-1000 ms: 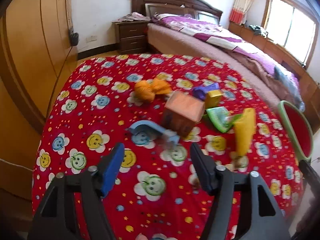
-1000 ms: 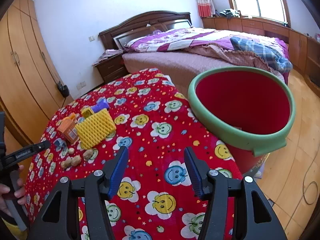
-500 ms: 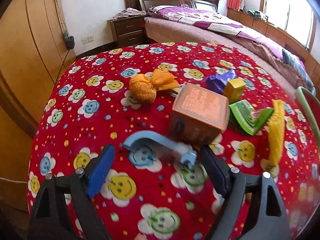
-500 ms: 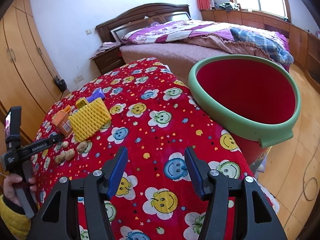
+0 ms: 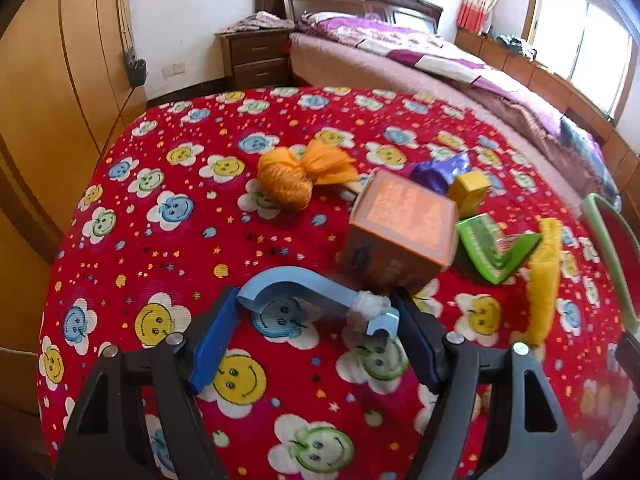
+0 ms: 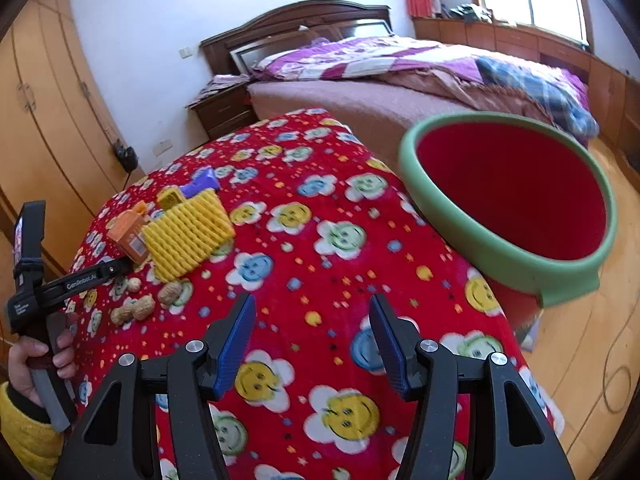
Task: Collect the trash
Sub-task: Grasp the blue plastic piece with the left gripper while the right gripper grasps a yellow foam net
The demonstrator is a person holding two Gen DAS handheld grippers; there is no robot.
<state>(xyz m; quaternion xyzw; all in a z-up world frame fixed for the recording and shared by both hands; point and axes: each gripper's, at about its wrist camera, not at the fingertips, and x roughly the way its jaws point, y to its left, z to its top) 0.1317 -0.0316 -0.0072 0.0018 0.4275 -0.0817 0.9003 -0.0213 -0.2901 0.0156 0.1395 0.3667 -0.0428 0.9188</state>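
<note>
Three peanuts [image 6: 138, 306], one bin [image 6: 508, 248]

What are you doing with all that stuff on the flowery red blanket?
A person is collecting trash with hand-held tongs. The left tongs have just been closing around a curved strip of blue paper, which sits between the fingers beside an orange cardboard box. I cannot tell whether they press on it yet. The right tongs hang open and empty over the blanket, near the red bin with a green rim.

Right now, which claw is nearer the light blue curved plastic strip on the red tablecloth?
Left. The left claw straddles the light blue curved plastic strip, pads at its ends. The right claw hovers over bare cloth, well away.
</note>
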